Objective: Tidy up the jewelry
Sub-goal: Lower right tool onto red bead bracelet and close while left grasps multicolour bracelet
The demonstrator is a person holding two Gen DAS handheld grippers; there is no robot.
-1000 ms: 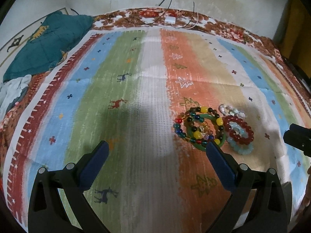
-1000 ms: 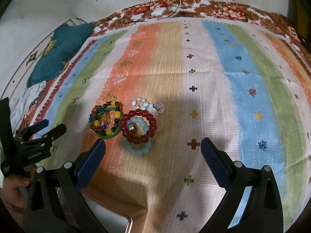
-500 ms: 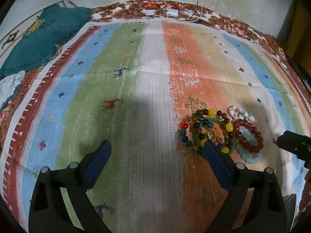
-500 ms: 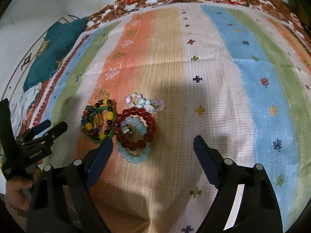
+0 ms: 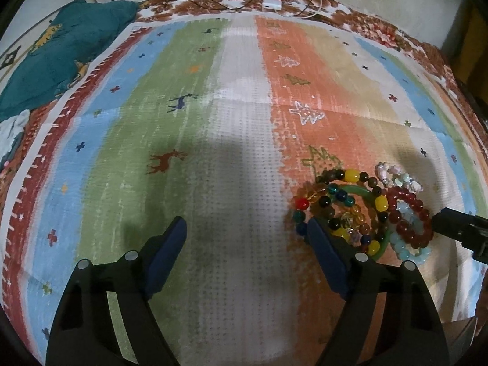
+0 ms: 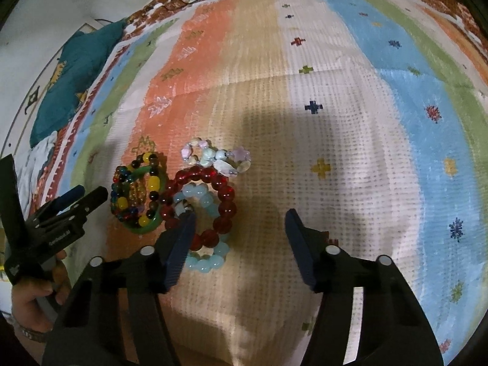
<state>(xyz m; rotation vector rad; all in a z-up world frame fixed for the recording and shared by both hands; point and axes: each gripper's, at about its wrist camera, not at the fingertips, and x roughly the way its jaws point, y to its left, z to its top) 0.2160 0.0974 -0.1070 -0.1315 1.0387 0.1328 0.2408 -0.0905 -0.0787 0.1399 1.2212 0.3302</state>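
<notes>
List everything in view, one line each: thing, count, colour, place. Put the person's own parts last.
striped woven cloth: one, multicoloured, covering the surface.
green bangle: one, left in the pile.
mixed-colour bead bracelets: count unclear, on the bangle.
dark red bead bracelet: one, pile centre.
pale blue bead bracelet: one, under the red one.
pastel bead bracelet: one, far side of the pile.
teal fabric: one, far left.
white cable: one, far edge.
left gripper: black, blue pads, closing, nothing between.
right gripper: same, closing, bracelet beads between.
hand: one, holding the left gripper.

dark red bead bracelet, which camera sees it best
The right wrist view: the dark red bead bracelet lies near centre, most of its ring visible. In the left wrist view it sits small at the right edge, beside the right gripper's finger.
</notes>
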